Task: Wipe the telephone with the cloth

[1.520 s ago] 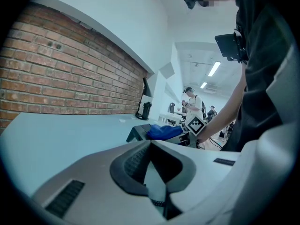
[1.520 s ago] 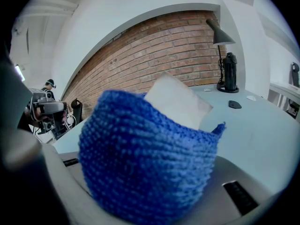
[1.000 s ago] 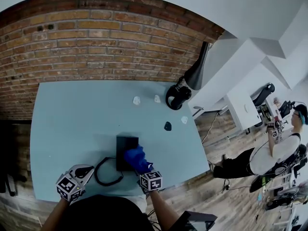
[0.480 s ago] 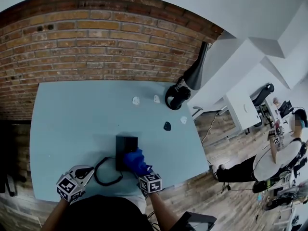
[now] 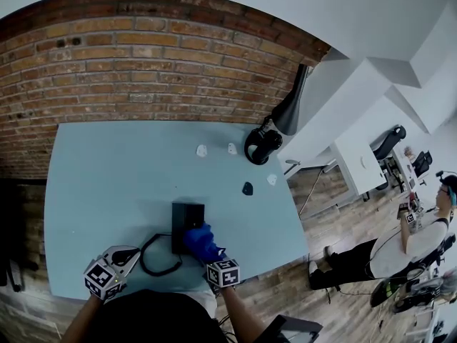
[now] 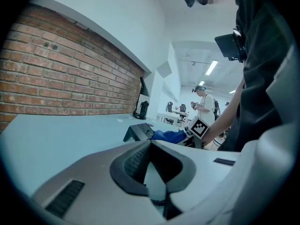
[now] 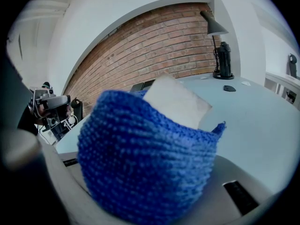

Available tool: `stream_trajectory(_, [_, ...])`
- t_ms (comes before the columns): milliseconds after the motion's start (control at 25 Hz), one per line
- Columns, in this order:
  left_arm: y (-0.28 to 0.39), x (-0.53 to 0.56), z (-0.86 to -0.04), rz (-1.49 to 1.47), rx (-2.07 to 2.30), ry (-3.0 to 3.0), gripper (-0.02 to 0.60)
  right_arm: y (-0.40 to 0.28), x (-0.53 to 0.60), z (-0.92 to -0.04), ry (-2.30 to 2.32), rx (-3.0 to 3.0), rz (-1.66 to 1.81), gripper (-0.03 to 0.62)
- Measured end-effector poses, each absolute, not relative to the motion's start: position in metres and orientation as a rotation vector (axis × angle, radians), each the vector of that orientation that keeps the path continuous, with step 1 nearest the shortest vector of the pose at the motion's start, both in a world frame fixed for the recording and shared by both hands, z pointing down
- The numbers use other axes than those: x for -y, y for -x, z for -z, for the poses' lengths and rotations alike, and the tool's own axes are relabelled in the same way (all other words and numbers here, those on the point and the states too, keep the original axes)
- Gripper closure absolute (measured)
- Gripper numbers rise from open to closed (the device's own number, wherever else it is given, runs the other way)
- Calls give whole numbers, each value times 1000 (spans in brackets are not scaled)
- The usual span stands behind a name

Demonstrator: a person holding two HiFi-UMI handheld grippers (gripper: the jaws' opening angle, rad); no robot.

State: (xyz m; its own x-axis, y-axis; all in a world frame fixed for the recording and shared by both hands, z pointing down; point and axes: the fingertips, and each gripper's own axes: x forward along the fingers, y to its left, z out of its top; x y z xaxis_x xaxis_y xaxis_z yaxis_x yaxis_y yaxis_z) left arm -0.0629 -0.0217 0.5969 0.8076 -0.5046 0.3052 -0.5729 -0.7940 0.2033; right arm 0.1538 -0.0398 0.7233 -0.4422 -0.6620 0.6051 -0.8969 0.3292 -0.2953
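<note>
- Across the near half of the blue table [image 5: 107,184], close to the person's edge, stands the black telephone [image 5: 187,216]. Its long side runs away from the person toward the brick wall.
- From the right gripper [image 5: 213,257], the telephone lies just ahead and a little to the left. A wiping stroke would therefore likely push forward along that long side.
- The blue cloth [image 5: 201,240] sits bunched over the phone's near right corner and appears to touch it. The right gripper's jaws are clamped on it, and in the right gripper view the knit fills almost everything between them.
- The right hand is clearly the nearer one. The left gripper [image 5: 123,254] rests well to the left of the phone, near the table edge. Its jaws are together with nothing between them.
- A black cord [image 5: 156,257] loops on the table between the left gripper and the phone, and it could snag if the phone slides.
- Hard to make out:
  - The cloth hides the right gripper's jaw tips and the corner of the phone beneath it.
  - In the right gripper view, a pale block shows above the knit, and I cannot tell what it is.
  - From the left gripper view, only the phone's sloped side shows.
  - Whether a handset lies on the phone cannot be told.
</note>
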Motion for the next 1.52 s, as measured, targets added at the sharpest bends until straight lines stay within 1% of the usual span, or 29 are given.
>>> stream_trajectory(360, [63,22,-597,-339,834,-2715,560,-154,34,-727,-1361,2167,-932,461])
stream_trajectory(600, [65,22,-599,-381,782,-2708,560,-126,18,-709,-1089,2136,-1073,456])
stream_trajectory(720, [57,31,-589,-395,729,-2752,560,-121,34,-684,-1035,2185,-1080,456])
stream_trajectory(920, [47,54,-549,-340,706,-2807,560,-108,71,-627,-1093,2330,-975,456])
stream_trajectory(1240, [40,77,-474,-133,752,-2861,560,-69,113,-521,-1181,2608,-845,454])
stream_trajectory(1400, [49,77,-455,-67,806,-2908,560,-49,119,-471,-1260,2766,-515,454])
stream_trajectory(1520, [56,74,-456,-47,846,-2915,560,-33,112,-455,-1266,2831,-273,454])
